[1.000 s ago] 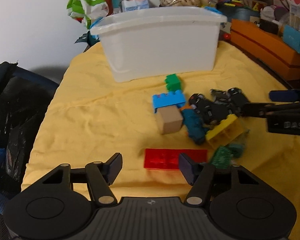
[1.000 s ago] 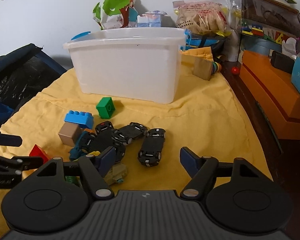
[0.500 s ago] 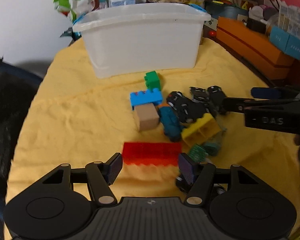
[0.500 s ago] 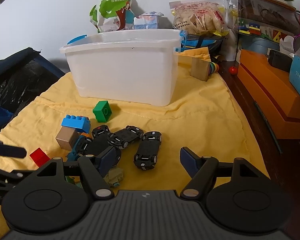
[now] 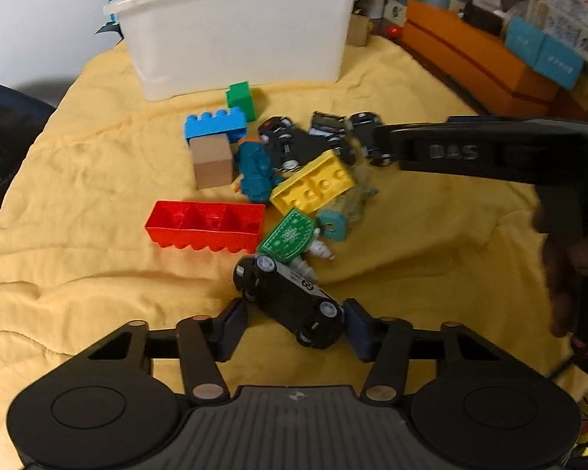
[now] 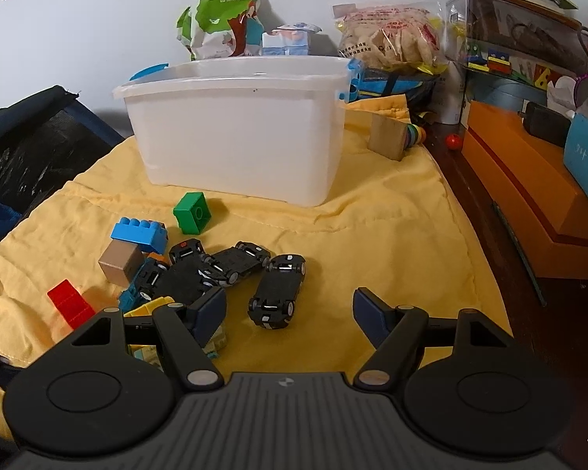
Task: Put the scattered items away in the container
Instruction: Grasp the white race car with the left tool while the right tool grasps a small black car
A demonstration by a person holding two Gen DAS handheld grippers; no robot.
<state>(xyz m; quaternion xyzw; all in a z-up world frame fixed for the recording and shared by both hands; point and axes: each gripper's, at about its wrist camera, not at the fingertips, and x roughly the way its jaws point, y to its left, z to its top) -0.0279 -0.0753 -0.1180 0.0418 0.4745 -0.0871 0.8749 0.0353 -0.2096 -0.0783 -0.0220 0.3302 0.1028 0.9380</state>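
Observation:
A white plastic bin stands at the far side of the yellow cloth. In front of it lies a heap of toys: red brick, yellow brick, blue brick, green brick, wooden cube, teal toy and several black cars. My left gripper is closing around a black toy car numbered 69, which lies askew between the pads. My right gripper stands open just behind an upside-down black car.
Orange boxes and cluttered shelves line the right side. Snack bags stand behind the bin. A wooden block lies right of the bin. A dark mesh chair sits at the left. A person's hand holds the right gripper.
My left gripper moved right and down from the red brick to the black car, which now sits between narrowing jaws. The right gripper stayed put.

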